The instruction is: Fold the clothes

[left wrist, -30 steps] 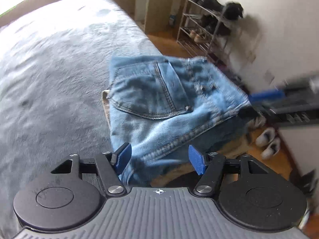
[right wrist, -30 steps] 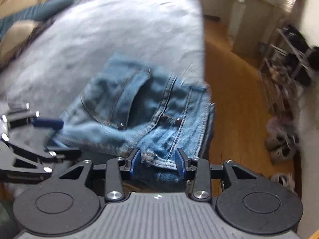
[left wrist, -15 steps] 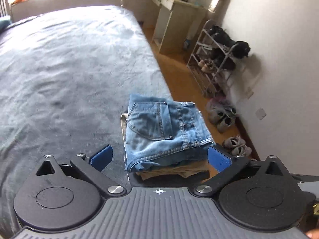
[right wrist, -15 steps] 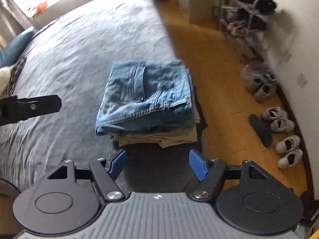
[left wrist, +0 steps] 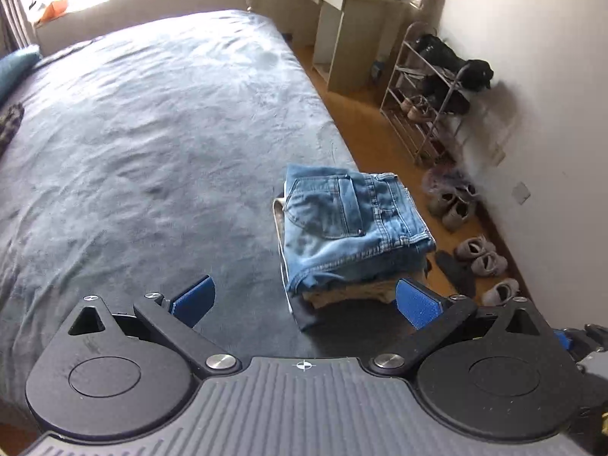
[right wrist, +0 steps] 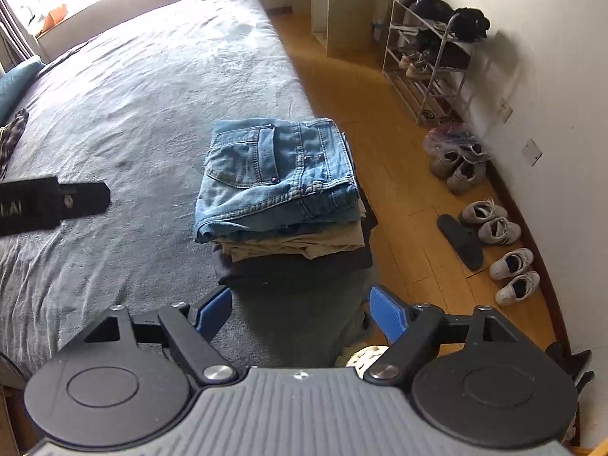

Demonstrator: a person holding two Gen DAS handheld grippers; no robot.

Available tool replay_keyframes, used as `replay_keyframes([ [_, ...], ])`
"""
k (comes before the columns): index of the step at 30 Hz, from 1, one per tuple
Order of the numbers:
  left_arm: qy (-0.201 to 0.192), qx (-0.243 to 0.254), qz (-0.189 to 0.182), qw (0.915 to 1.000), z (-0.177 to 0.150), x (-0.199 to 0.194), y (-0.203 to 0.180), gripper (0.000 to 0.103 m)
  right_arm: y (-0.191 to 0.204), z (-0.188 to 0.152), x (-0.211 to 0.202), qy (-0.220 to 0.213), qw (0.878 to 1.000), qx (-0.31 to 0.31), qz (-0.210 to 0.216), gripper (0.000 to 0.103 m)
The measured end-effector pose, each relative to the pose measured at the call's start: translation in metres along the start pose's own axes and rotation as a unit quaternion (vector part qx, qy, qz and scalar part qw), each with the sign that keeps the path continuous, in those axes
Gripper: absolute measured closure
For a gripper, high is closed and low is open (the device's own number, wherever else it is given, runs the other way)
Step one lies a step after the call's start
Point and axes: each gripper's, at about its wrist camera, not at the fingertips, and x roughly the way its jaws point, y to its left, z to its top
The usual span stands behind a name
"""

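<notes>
Folded light-blue jeans (left wrist: 349, 224) lie on top of a stack of folded clothes at the bed's near right corner, over tan and dark garments (right wrist: 296, 245); the jeans also show in the right wrist view (right wrist: 273, 174). My left gripper (left wrist: 304, 300) is open and empty, held back from and above the stack. My right gripper (right wrist: 302, 313) is open and empty, also back from the stack. One finger of the left gripper (right wrist: 49, 203) shows at the left in the right wrist view.
The grey bed cover (left wrist: 152, 133) stretches away to the left. A dark patterned garment (right wrist: 9, 140) and a blue pillow (right wrist: 15, 83) lie at the far left. A shoe rack (right wrist: 433, 45), loose shoes (right wrist: 494, 224) and a desk (left wrist: 353, 30) stand on the wooden floor to the right.
Both grippers let go of the jeans, opened wide and pulled back and up from the stack. The jeans now rest folded on the pile.
</notes>
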Motion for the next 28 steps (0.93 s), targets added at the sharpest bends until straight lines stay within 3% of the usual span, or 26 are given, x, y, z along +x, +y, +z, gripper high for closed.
replay_keyframes([
  [10, 0.0, -0.047, 0.03, 0.9984, -0.012, -0.007, 0.019, 0.0, 0.031, -0.016, -0.01, -0.004, 1.0, -0.011, -0.02, 0.013],
  [28, -0.019, 0.0, 0.053, 0.9984, -0.019, -0.014, 0.004, 0.0, 0.032, -0.015, -0.01, -0.008, 1.0, 0.0, -0.023, 0.01],
])
